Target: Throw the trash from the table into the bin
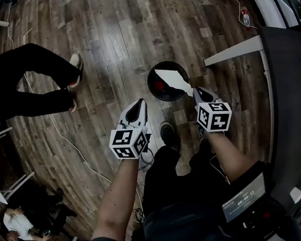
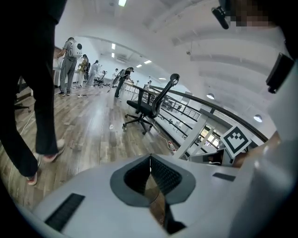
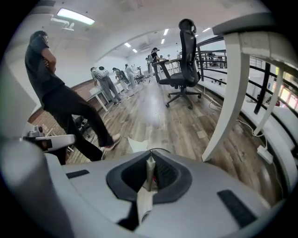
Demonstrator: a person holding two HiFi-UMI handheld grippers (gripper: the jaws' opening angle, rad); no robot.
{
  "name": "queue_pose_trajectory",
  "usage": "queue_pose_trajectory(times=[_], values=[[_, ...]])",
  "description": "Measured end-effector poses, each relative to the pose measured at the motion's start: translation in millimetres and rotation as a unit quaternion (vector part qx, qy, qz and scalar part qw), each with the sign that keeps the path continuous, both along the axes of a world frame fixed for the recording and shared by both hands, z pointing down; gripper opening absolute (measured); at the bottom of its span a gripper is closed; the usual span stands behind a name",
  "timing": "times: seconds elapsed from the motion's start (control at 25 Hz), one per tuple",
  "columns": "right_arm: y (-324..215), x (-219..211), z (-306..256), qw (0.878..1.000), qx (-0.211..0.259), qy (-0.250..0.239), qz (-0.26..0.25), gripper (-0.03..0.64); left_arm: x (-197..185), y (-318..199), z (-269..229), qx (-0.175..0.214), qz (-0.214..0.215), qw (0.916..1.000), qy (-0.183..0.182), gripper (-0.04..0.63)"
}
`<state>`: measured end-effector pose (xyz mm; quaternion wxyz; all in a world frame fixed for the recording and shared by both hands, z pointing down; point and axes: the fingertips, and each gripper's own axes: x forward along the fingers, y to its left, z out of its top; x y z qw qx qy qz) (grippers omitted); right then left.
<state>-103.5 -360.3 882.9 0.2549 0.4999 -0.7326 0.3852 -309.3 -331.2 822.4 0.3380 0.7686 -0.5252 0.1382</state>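
Observation:
A round black bin (image 1: 165, 93) stands on the wooden floor just ahead of my feet, with something red inside it. My right gripper (image 1: 194, 92) is shut on a white sheet of paper (image 1: 171, 77), which sticks out over the bin's mouth. In the right gripper view the paper (image 3: 145, 197) is pinched between the closed jaws of the right gripper (image 3: 150, 160), and its far corner shows beyond them. My left gripper (image 1: 139, 103) hangs to the left of the bin. Seen in its own view, the left gripper (image 2: 150, 160) has its jaws together and nothing in them.
A white table edge (image 1: 234, 51) and a dark surface (image 1: 293, 102) lie to the right; its white leg (image 3: 230, 102) is close by. A person's black-trousered legs (image 1: 23, 82) stand to the left. A cable (image 1: 73, 147) runs over the floor. An office chair (image 3: 184, 69) stands further off.

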Motion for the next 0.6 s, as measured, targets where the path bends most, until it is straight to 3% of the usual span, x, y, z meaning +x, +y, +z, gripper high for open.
queue_pose_trajectory(times=[0.6], values=[[11.3, -12.9, 181.1, 0.999, -0.046, 0.005, 0.013, 0.011, -2.8, 11.2, 176.7, -0.064, 0.004, 0.9976, -0.026, 0.009]])
